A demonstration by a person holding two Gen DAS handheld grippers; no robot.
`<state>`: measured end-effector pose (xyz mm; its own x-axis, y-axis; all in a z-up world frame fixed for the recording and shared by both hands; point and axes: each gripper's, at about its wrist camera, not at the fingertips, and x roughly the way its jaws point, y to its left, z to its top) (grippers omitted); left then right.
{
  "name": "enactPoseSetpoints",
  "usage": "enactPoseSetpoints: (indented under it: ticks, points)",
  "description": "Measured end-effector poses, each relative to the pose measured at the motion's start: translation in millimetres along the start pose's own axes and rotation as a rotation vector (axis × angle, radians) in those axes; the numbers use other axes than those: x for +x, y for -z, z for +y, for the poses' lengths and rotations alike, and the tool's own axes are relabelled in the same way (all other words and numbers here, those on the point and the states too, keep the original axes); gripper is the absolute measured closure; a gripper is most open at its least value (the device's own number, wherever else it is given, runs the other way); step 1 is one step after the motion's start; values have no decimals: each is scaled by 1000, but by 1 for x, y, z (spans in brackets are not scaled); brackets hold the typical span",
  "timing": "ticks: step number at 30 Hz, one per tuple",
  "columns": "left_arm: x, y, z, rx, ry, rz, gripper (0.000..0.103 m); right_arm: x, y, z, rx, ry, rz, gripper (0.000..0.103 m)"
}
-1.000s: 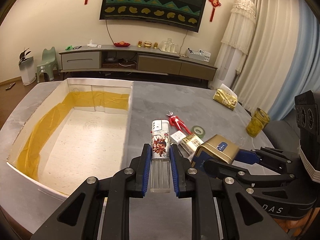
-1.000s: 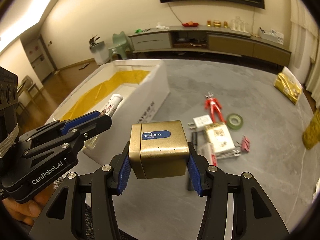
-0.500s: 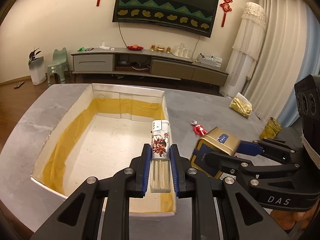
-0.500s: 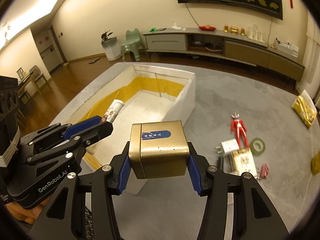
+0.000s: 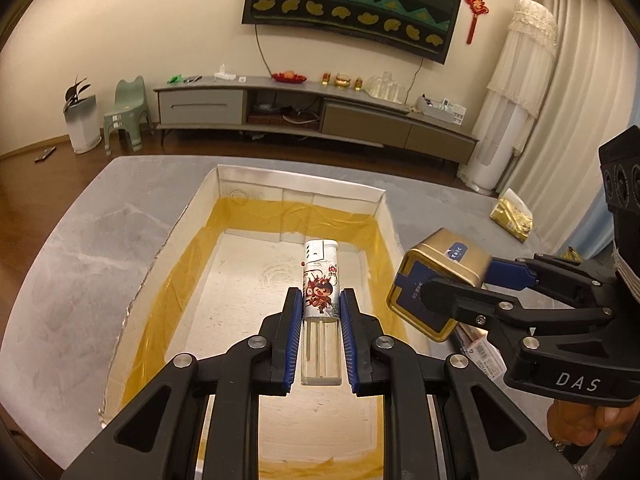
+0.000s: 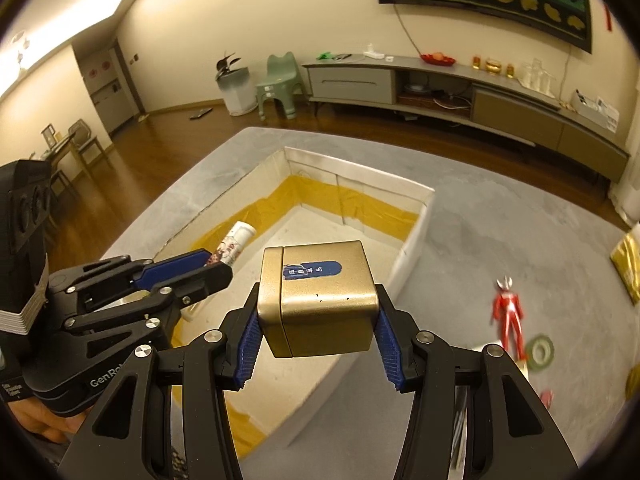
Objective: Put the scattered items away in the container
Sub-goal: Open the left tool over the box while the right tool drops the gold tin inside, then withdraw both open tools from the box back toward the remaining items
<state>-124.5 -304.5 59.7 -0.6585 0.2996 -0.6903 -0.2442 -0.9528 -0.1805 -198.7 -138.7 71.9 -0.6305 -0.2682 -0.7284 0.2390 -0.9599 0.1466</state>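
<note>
My left gripper (image 5: 320,312) is shut on a white lighter (image 5: 320,280) with a cartoon print, held in the air over the open white box (image 5: 304,184) lined with yellow tape. The right gripper (image 6: 318,332) is shut on a gold tin (image 6: 320,300) with a blue label, hanging over the box's near right side. In the left wrist view the gold tin (image 5: 440,276) and right gripper (image 5: 476,284) sit just right of the lighter. In the right wrist view the left gripper (image 6: 208,266) and lighter (image 6: 236,242) show at the left.
On the grey table (image 6: 500,232) right of the box lie a red toy figure (image 6: 508,316), a green tape roll (image 6: 540,352), a gold packet (image 5: 512,216) and some small packets, partly hidden. A TV cabinet (image 5: 320,112) stands beyond. A hand (image 5: 580,428) holds the right gripper.
Both grippers have moved left from above the scattered items to above the box, carrying the lighter and the gold tin. The box now lies directly under them.
</note>
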Motion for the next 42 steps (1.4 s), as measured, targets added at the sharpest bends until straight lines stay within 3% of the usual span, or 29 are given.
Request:
enactPoseSetpoints:
  ticks: [7,20,30,33,35,36,42]
  points:
    - [34,-11,20,-20,-35,117,83,38,-20,5,-64,11,55,49]
    - [95,-23,40,-4,-89,306,83,111,-37,-1,-145,49,242,49]
    - [117,-31,42,3,-92,394,82,143,-45,-17,-92,57,339,49]
    - [123,-30,46,-14,-120,420,70,146,-47,-20,-69,73,336,48]
    - [126,-30,51,-26,-153,420,50,146,-48,-22,-61,75,323,48]
    - [126,-29,53,-36,-154,419,46,145,-48,-22,-58,70,320,49]
    - [118,-27,49,-10,-142,410,44,132,-47,-17,-63,79,286,48]
